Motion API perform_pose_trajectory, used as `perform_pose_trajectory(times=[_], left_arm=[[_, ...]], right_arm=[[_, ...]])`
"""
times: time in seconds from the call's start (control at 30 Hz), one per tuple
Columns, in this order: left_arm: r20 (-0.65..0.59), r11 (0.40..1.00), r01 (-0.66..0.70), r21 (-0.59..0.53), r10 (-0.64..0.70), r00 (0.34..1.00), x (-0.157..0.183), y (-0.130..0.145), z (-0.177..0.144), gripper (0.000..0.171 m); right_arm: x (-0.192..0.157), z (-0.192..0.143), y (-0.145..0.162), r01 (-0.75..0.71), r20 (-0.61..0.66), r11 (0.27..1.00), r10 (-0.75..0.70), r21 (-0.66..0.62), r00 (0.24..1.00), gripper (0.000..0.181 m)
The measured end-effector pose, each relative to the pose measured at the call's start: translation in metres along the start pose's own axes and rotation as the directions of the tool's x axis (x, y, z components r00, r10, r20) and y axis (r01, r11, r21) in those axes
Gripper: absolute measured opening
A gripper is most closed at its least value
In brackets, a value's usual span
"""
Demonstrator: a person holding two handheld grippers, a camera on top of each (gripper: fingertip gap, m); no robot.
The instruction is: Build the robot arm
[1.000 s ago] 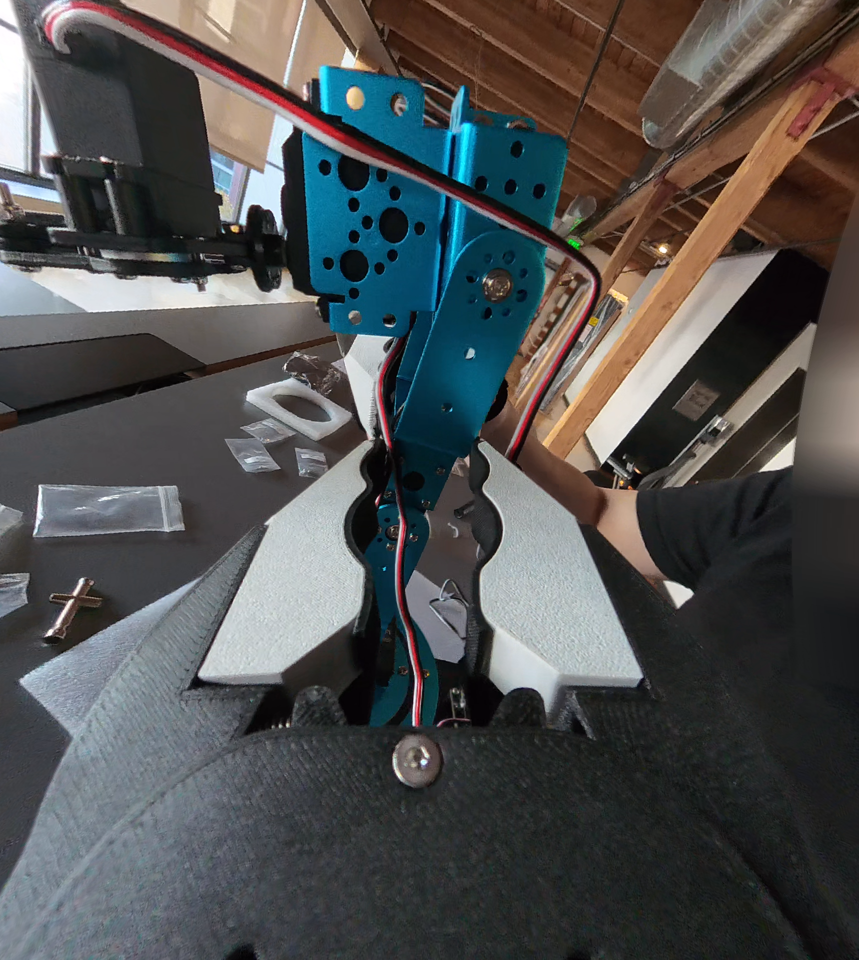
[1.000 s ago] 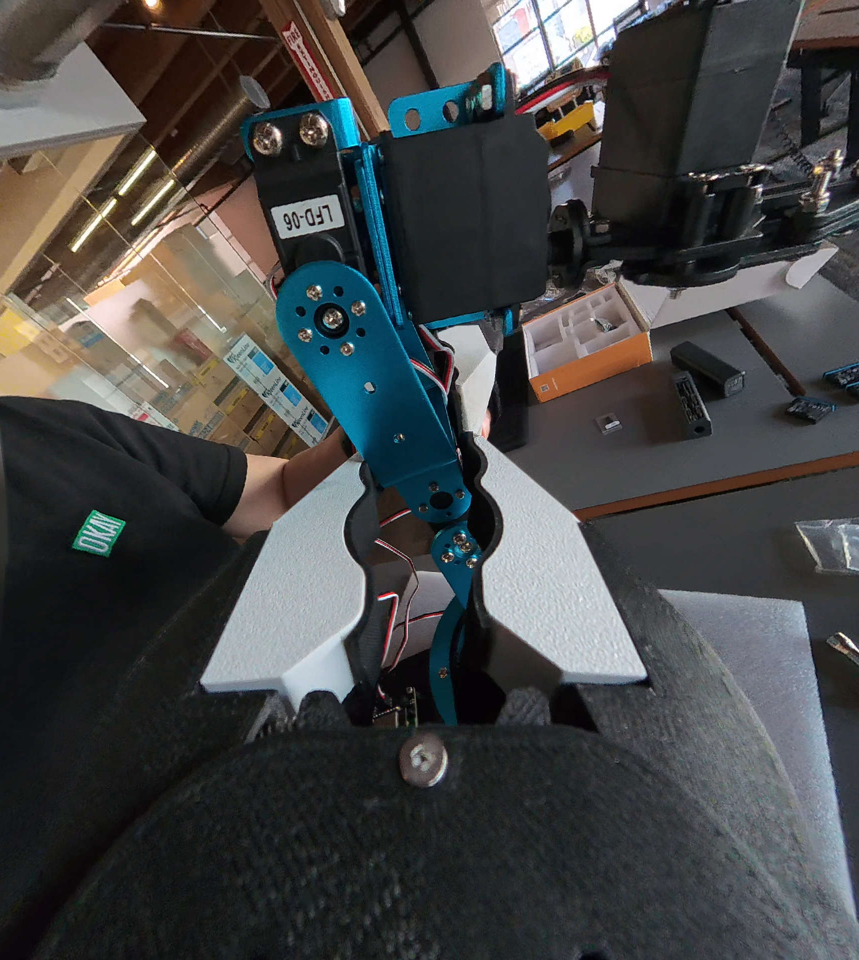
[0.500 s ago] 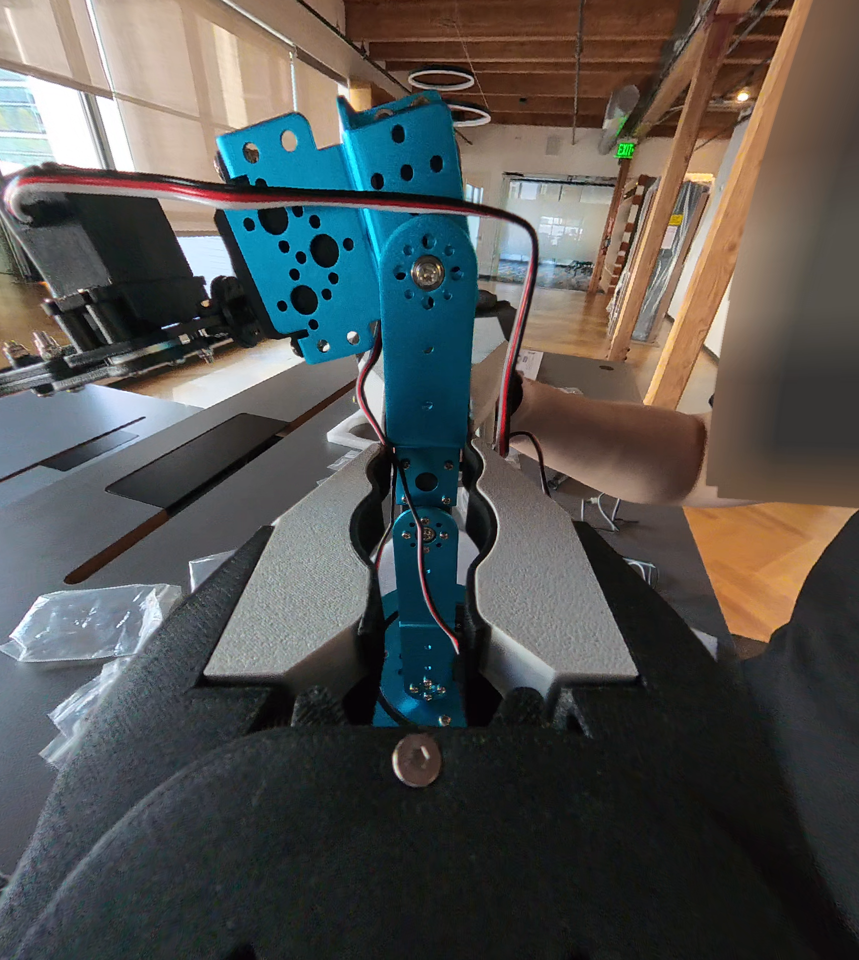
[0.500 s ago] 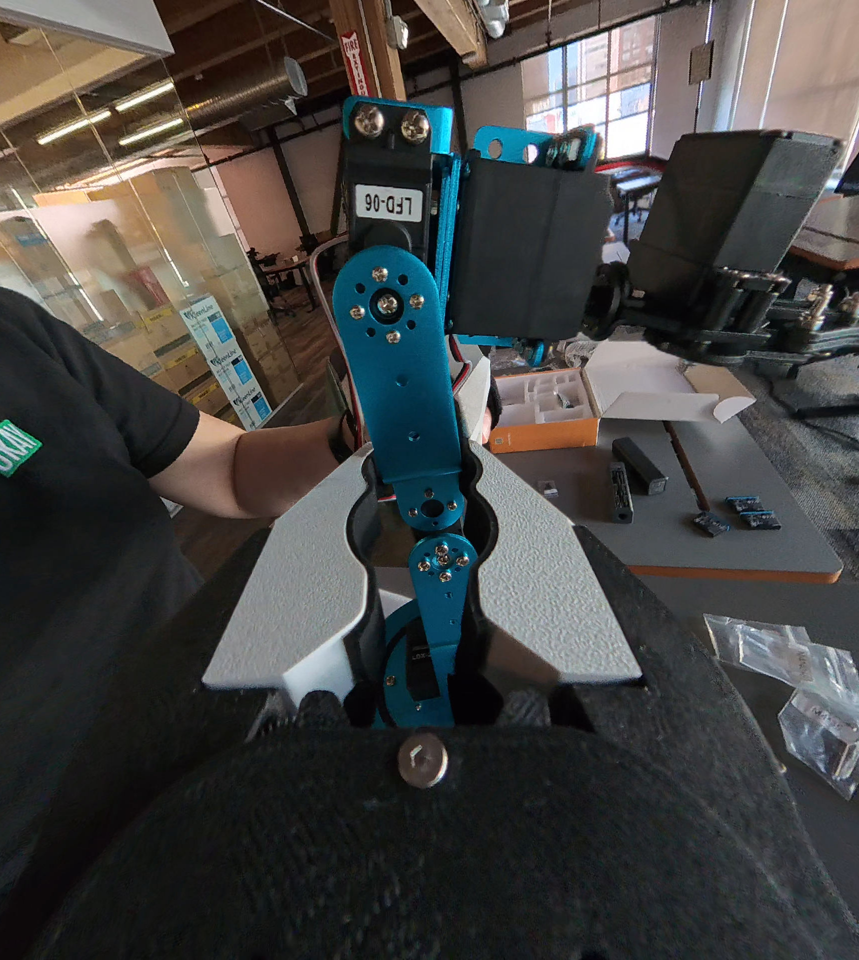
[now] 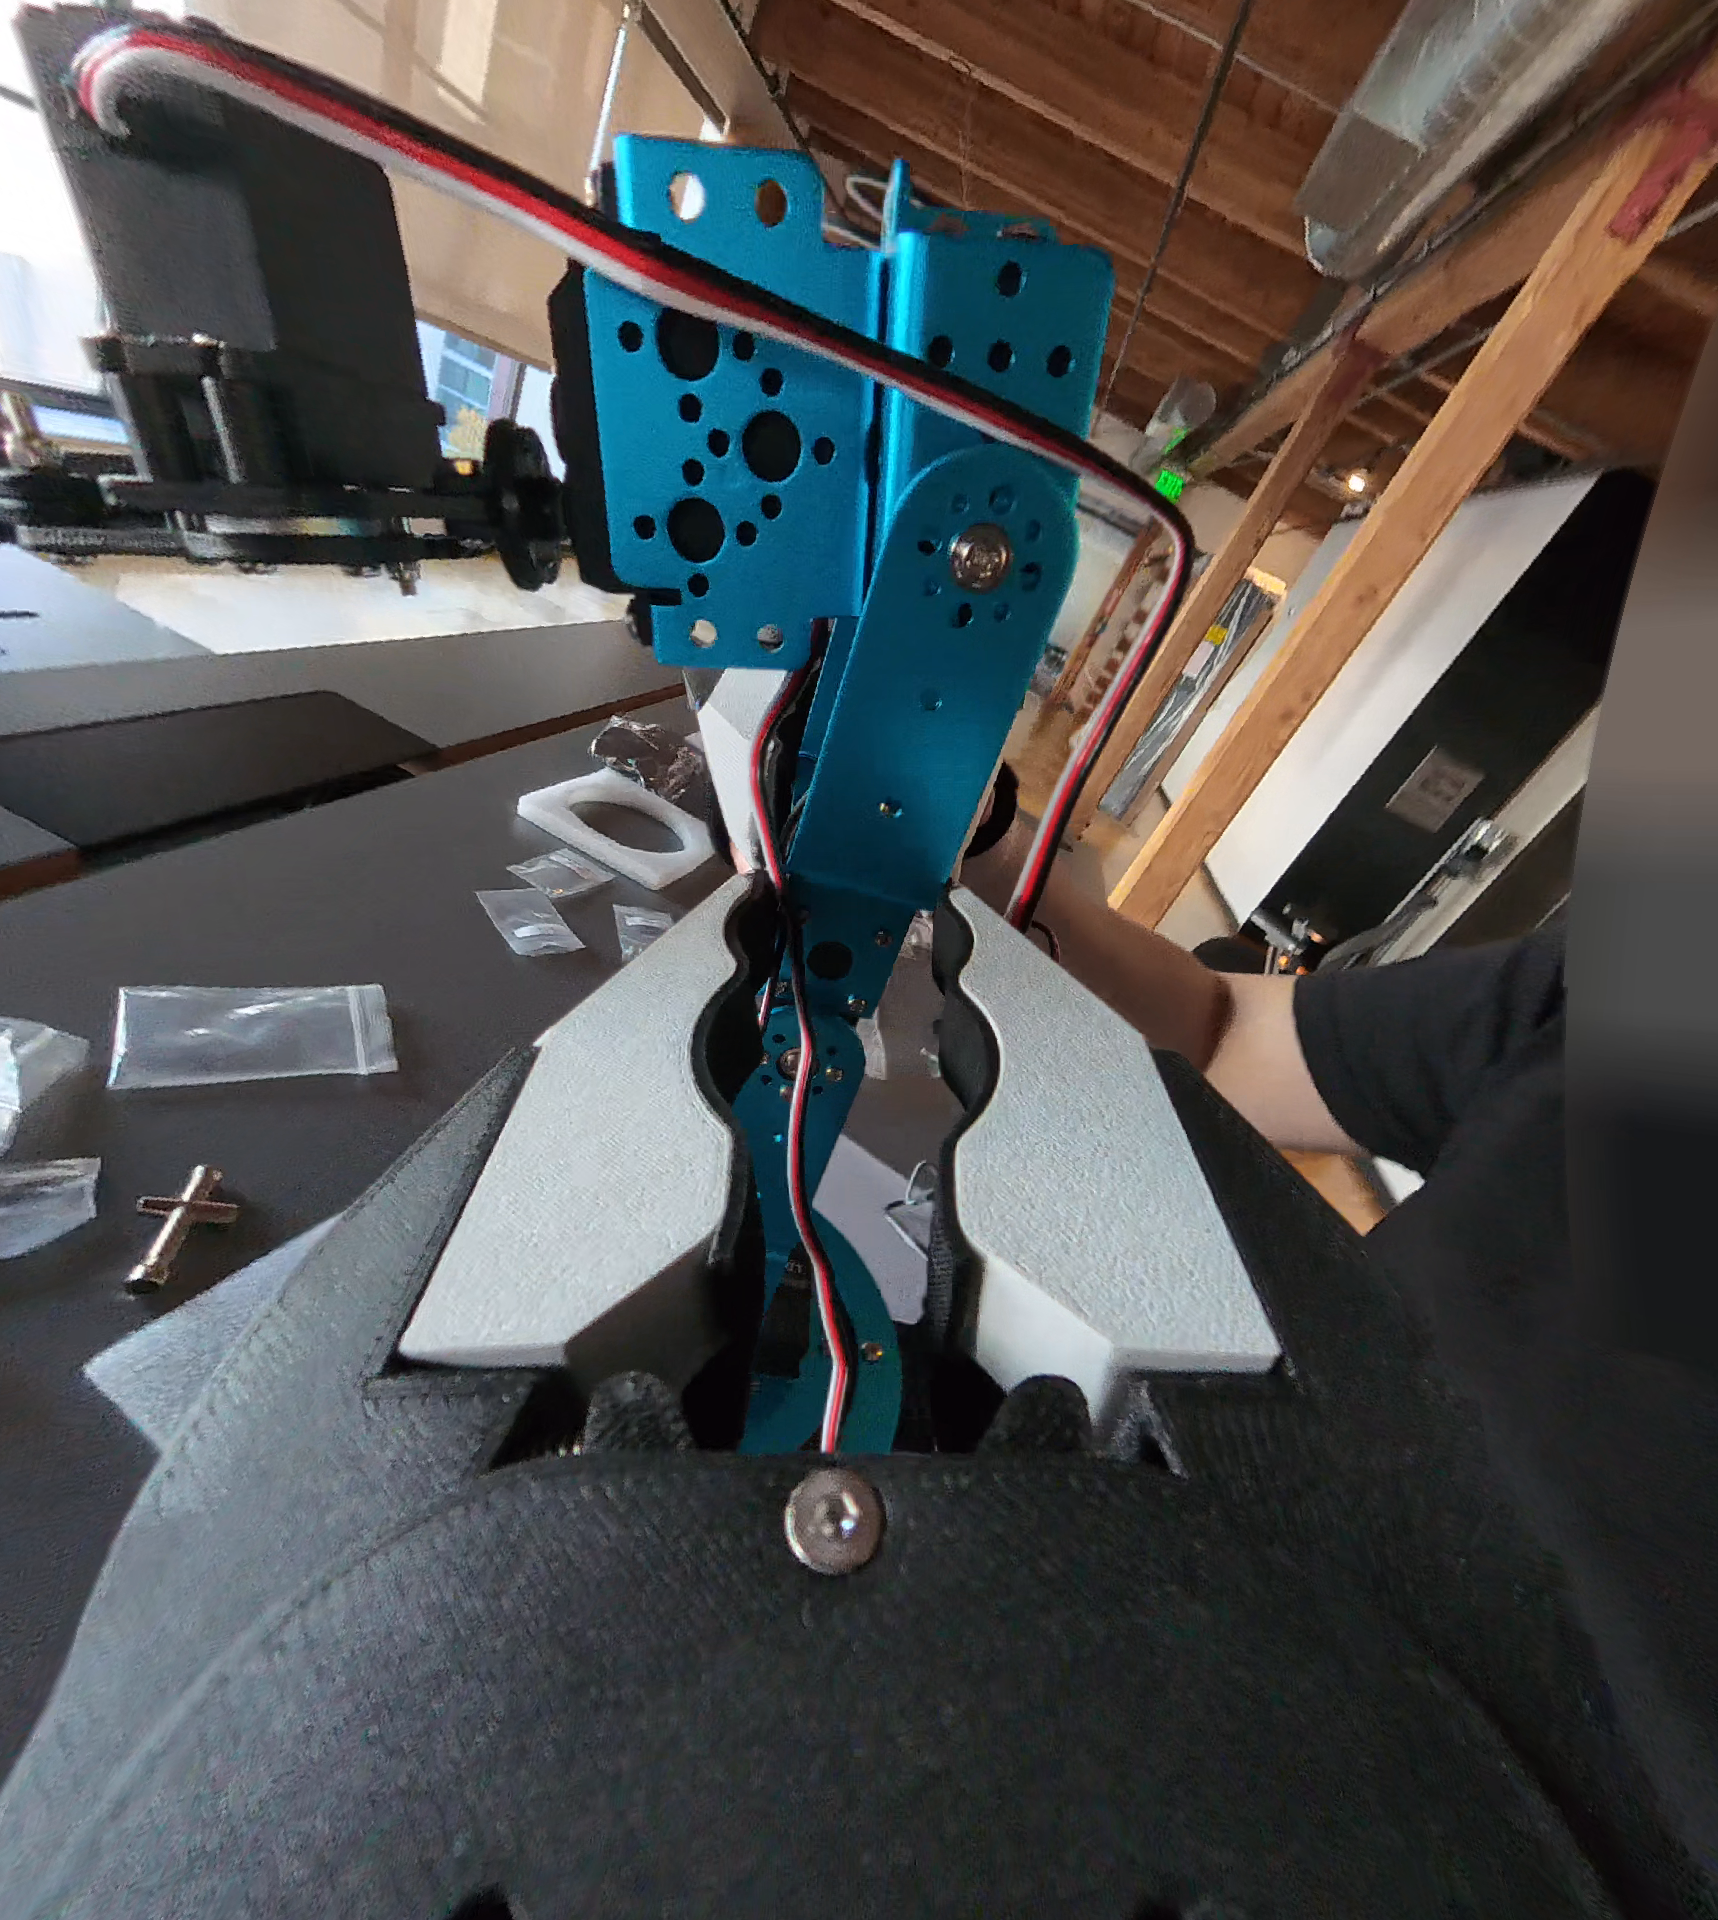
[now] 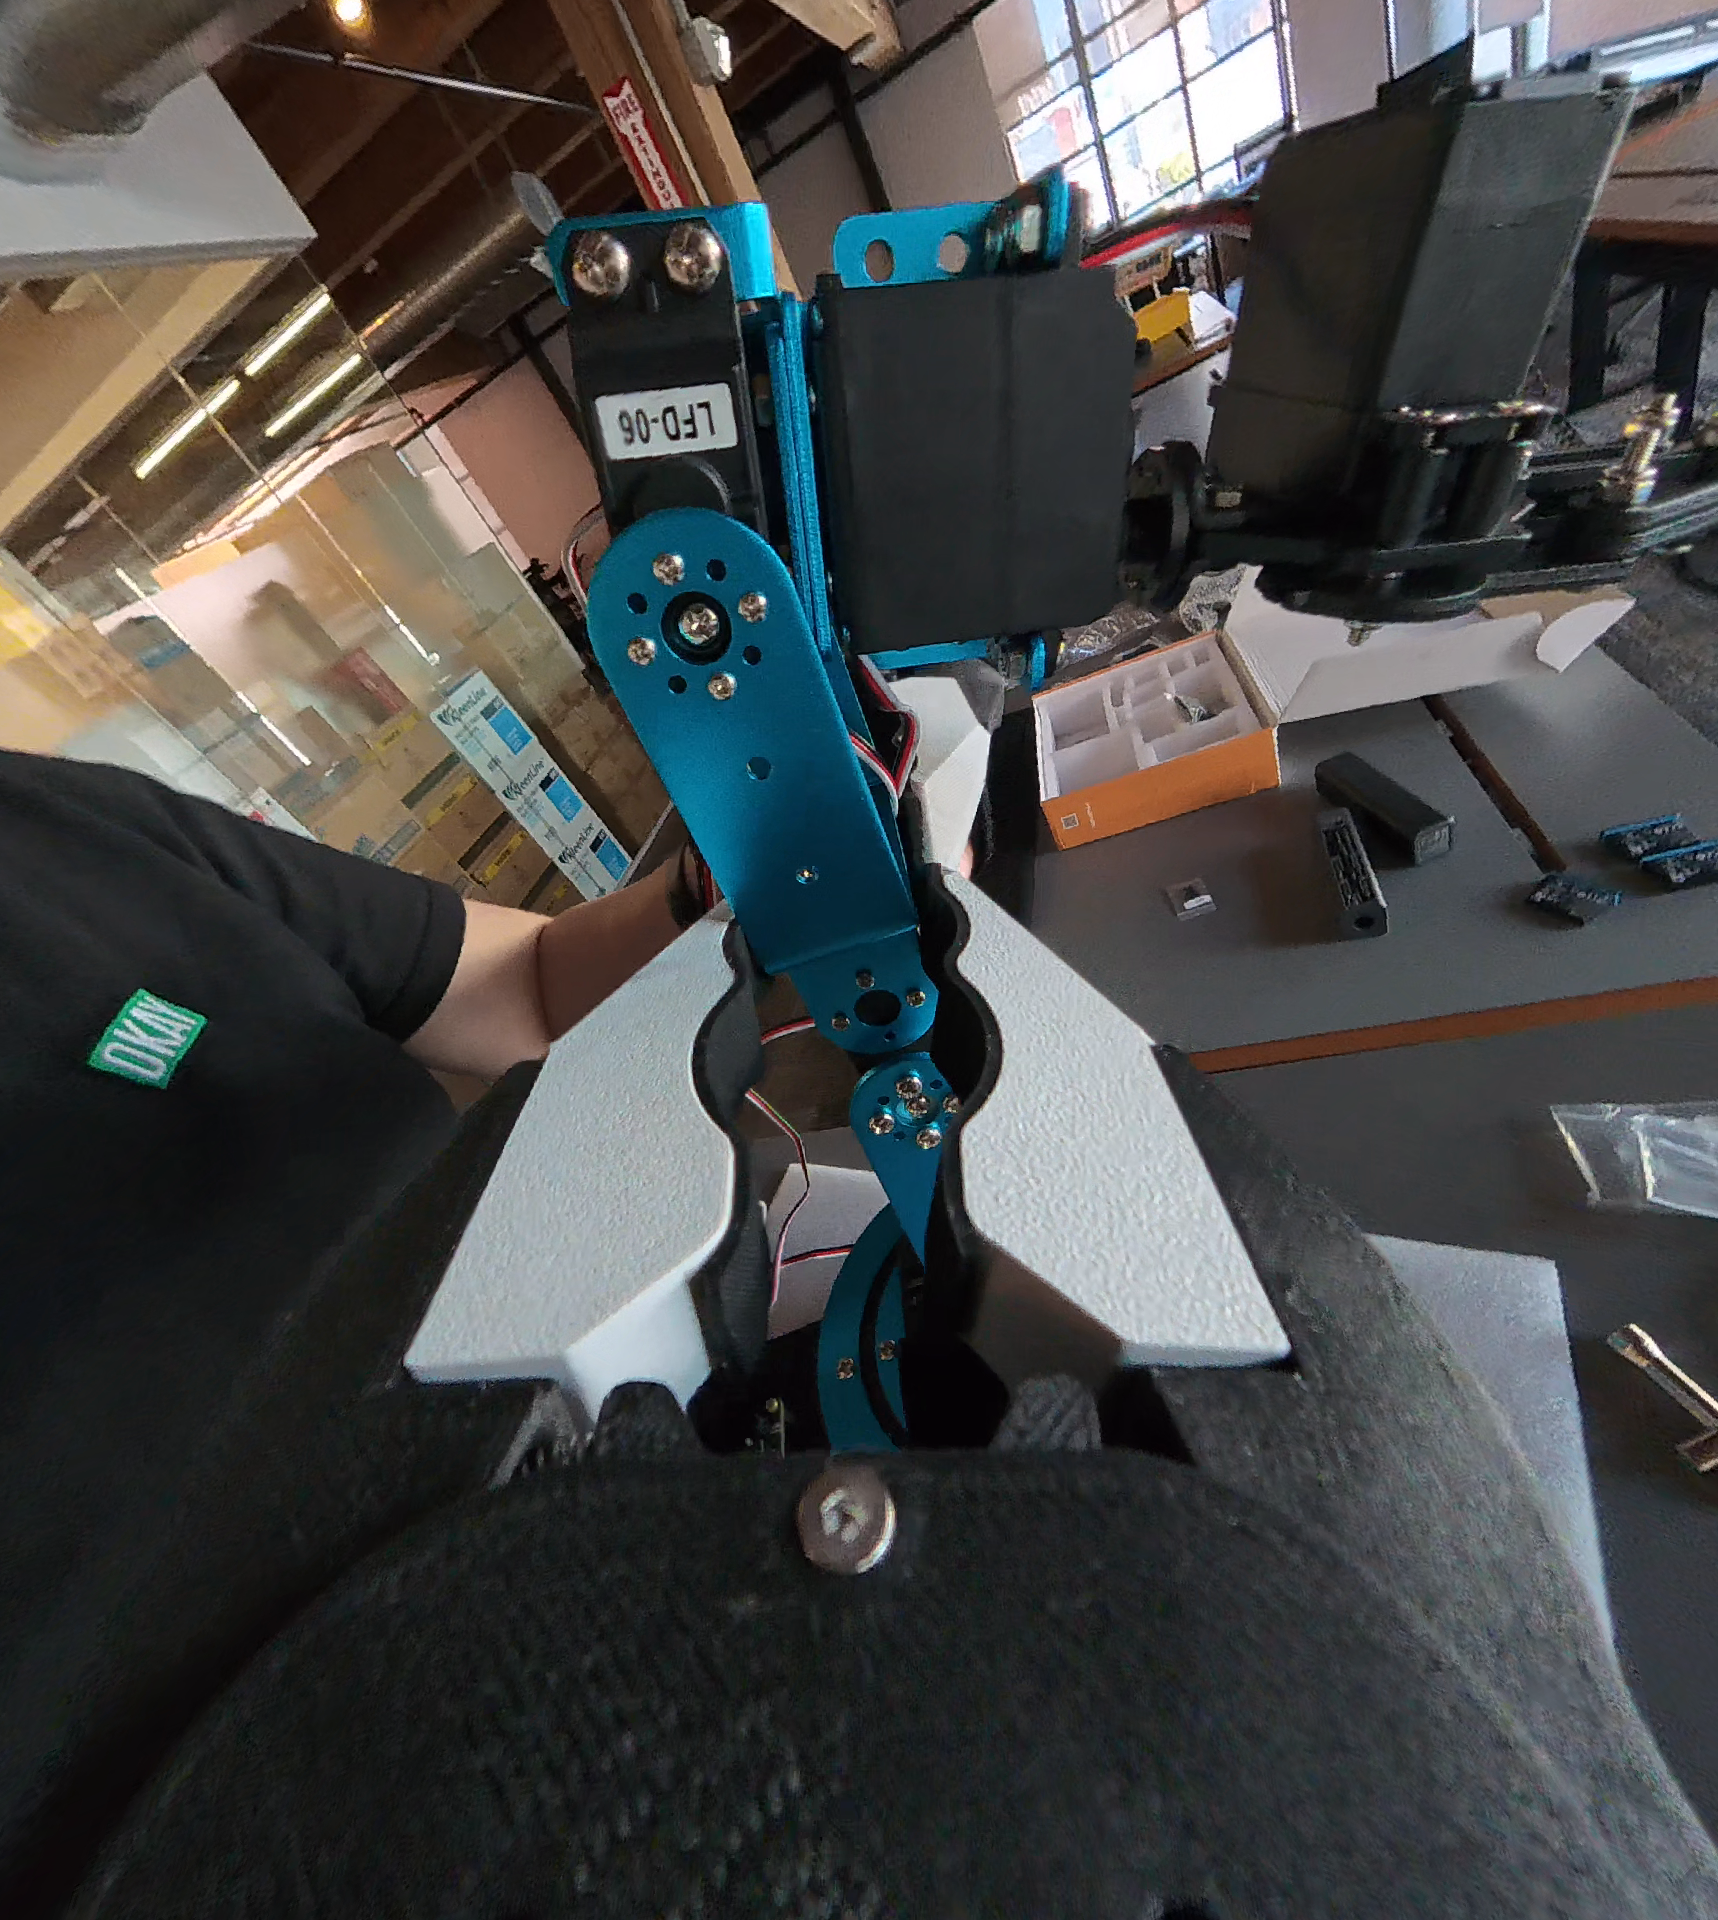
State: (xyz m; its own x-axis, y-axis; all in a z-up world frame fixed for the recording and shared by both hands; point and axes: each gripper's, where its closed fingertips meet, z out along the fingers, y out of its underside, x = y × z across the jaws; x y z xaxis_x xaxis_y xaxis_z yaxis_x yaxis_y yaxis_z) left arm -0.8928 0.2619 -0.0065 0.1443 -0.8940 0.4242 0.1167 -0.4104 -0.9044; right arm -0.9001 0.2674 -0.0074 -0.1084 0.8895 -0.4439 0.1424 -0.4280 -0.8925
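A blue metal robot arm (image 5: 896,727) with black servos and a red-white-black cable stands between the white fingers of my left gripper (image 5: 850,914), which is shut on its lower link. My right gripper (image 6: 839,935) is shut on the same arm (image 6: 782,790) from the opposite side. The arm leans slightly. Its black claw unit (image 5: 242,312) juts out sideways at the top and also shows in the right wrist view (image 6: 1406,312). A white part of the other gripper shows behind the arm in each view. The arm's base is hidden below the fingers.
On the dark table (image 5: 315,894) lie clear plastic bags (image 5: 247,1034), a cross-shaped metal wrench (image 5: 180,1226) and a white foam piece (image 5: 616,831). Farther off are an orange box (image 6: 1156,748), black blocks (image 6: 1380,810) and small blue boards (image 6: 1665,842). A person's arm (image 6: 522,966) is close by. Only a small space, under 4 cm, lies between the two pairs of fingers. Left tips and right tips are each some 25 cm from the cross-shaped metal wrench (image 5: 180,1226). It is also in sight in the right wrist view (image 6: 1695,1398).
Half a second ago both views were level with the arm upright. Now both have tilted back down toward the table, much as one second ago. Both grippers keep their hold.
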Motion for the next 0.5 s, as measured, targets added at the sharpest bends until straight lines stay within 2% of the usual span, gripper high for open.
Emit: perform_pose_trajectory(times=[0.2,0.5], left_arm=[[0.012,1.000,0.018,0.016,-0.018,1.000,-0.0031,-0.0016,-0.0003,0.028],[-0.035,0.980,0.197,-0.008,-0.197,0.980,-0.0026,-0.0026,-0.0009,0.032]], right_arm=[[0.0034,0.0003,-0.0019,-0.034,0.004,0.999,0.033,0.027,0.999,0.027],[0.0038,0.0007,-0.0006,-0.150,0.012,0.989,0.150,0.000,0.989,0.028]])
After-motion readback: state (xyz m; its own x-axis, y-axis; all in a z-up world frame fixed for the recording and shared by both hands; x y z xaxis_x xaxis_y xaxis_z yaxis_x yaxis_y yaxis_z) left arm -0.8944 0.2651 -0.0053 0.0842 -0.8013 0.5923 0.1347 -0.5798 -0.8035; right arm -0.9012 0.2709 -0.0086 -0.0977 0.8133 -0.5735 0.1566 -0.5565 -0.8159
